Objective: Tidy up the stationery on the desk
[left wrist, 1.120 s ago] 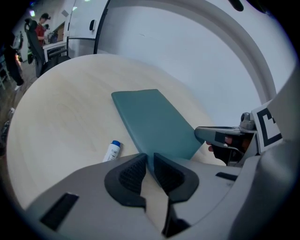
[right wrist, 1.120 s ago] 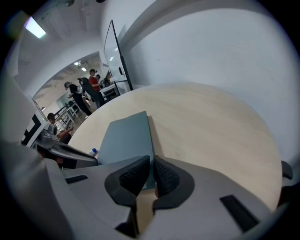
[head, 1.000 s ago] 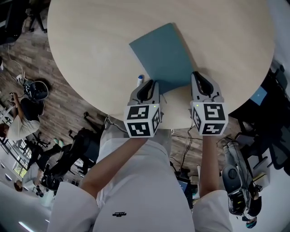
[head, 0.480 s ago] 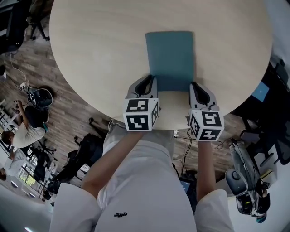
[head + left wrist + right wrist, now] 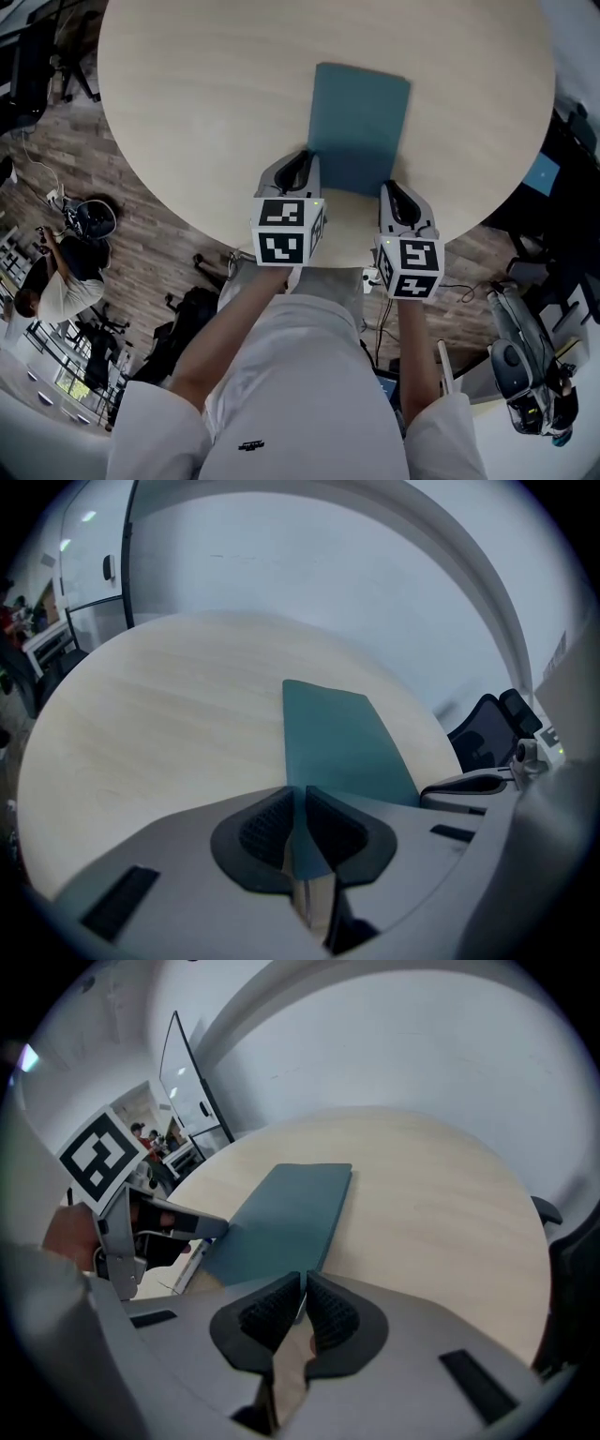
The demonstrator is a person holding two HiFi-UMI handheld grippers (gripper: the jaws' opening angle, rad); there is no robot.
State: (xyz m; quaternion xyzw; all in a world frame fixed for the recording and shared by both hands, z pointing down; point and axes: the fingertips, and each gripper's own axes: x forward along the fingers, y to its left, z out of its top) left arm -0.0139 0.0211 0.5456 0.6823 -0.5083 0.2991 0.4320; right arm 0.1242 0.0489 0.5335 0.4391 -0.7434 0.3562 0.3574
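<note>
A flat teal folder (image 5: 361, 127) lies lengthwise on the round pale wooden table (image 5: 206, 103), its near edge toward me. My left gripper (image 5: 302, 171) is shut on the folder's near-left corner, with the teal sheet pinched between its pads (image 5: 298, 813). My right gripper (image 5: 394, 192) is shut on the near-right corner (image 5: 302, 1296). In the right gripper view a white pen with a blue end (image 5: 192, 1262) lies by the folder's near edge, next to the left gripper (image 5: 155, 1227). The head view hides that pen.
The table's near rim (image 5: 347, 253) runs just under both grippers. A dark office chair (image 5: 492, 728) stands past the right rim. On the wooden floor at the left are more chairs and seated people (image 5: 56, 281). A whiteboard (image 5: 192, 1082) stands beyond the far side.
The folder has swung clockwise, from slanting up-left to nearly straight with a slight rightward lean. Both grippers moved with it, staying shut on its near corners. The pen went out of the head view.
</note>
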